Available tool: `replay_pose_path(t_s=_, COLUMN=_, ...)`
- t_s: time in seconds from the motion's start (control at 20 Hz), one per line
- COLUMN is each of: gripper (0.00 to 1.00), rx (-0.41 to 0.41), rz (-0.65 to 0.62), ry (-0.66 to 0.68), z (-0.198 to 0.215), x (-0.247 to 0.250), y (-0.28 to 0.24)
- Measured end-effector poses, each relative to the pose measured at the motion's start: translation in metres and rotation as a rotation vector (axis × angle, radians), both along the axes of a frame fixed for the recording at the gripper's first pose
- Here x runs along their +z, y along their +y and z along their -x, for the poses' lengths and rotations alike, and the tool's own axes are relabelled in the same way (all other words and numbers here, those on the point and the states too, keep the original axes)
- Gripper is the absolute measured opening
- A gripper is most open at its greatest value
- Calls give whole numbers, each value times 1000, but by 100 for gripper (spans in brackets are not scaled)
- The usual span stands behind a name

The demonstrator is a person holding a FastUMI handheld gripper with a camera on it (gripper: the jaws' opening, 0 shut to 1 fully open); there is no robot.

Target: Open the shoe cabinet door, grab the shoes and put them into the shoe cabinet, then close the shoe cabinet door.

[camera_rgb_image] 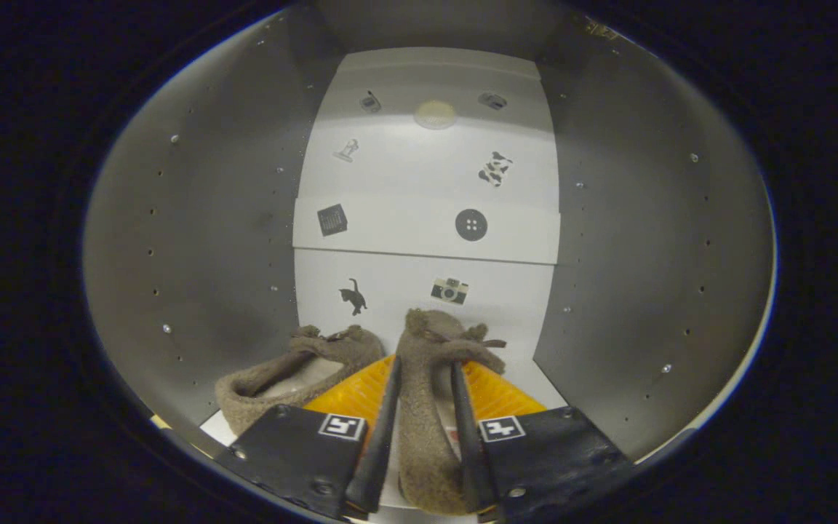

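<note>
I am looking into the shoe cabinet, whose grey side walls (201, 240) rise on both sides. One brown felt shoe (430, 407) sits between my fingers, toe pointing at the back panel, and my gripper (426, 375) is shut on its side wall and opening. The second brown felt shoe (295, 375) lies on the cabinet floor just left of the held one, toe also toward the back.
The white back panel (426, 182) carries small stickers and a shelf edge (426, 251) runs across it at mid height. The cabinet walls (644, 255) stand close on both sides, with rows of small holes. A round pale disc (434, 114) sits near the top of the back.
</note>
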State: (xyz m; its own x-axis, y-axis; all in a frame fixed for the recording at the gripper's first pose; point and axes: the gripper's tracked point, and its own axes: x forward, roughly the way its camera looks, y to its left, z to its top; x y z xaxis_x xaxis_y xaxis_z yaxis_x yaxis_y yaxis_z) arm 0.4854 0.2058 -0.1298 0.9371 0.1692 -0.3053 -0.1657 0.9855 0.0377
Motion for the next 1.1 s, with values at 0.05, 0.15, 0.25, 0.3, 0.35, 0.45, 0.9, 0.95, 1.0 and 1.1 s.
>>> replay_pose_path(t_s=0.05, gripper=53, rx=-14, rz=-4, ry=-20, z=4, x=6, y=-3)
replay_pose_path(t_s=0.15, gripper=69, rx=-43, rz=8, ry=-78, z=16, x=26, y=-13)
replay_pose_path(t_s=0.25, gripper=86, rx=-74, rz=25, ry=-106, z=33, x=46, y=-24)
replay_pose_path(t_s=0.3, gripper=95, rx=-74, rz=16, ry=-112, z=47, x=57, y=-25)
replay_pose_path(t_s=0.35, gripper=100, rx=-61, rz=-10, ry=-118, z=63, x=69, y=-23)
replay_pose_path(t_s=0.45, gripper=100, rx=-42, rz=-59, ry=-118, z=99, x=90, y=-25)
replay_pose_path(t_s=0.9, gripper=100, rx=-56, rz=-64, ry=-204, z=286, x=167, y=-86)
replay_pose_path(t_s=0.95, gripper=100, rx=-57, rz=-47, ry=-234, z=306, x=176, y=-96)
replay_pose_path(t_s=1.0, gripper=100, rx=-57, rz=-42, ry=-255, z=323, x=180, y=-106)
replay_pose_path(t_s=1.1, gripper=100, rx=-90, rz=-47, ry=-307, z=356, x=190, y=-136)
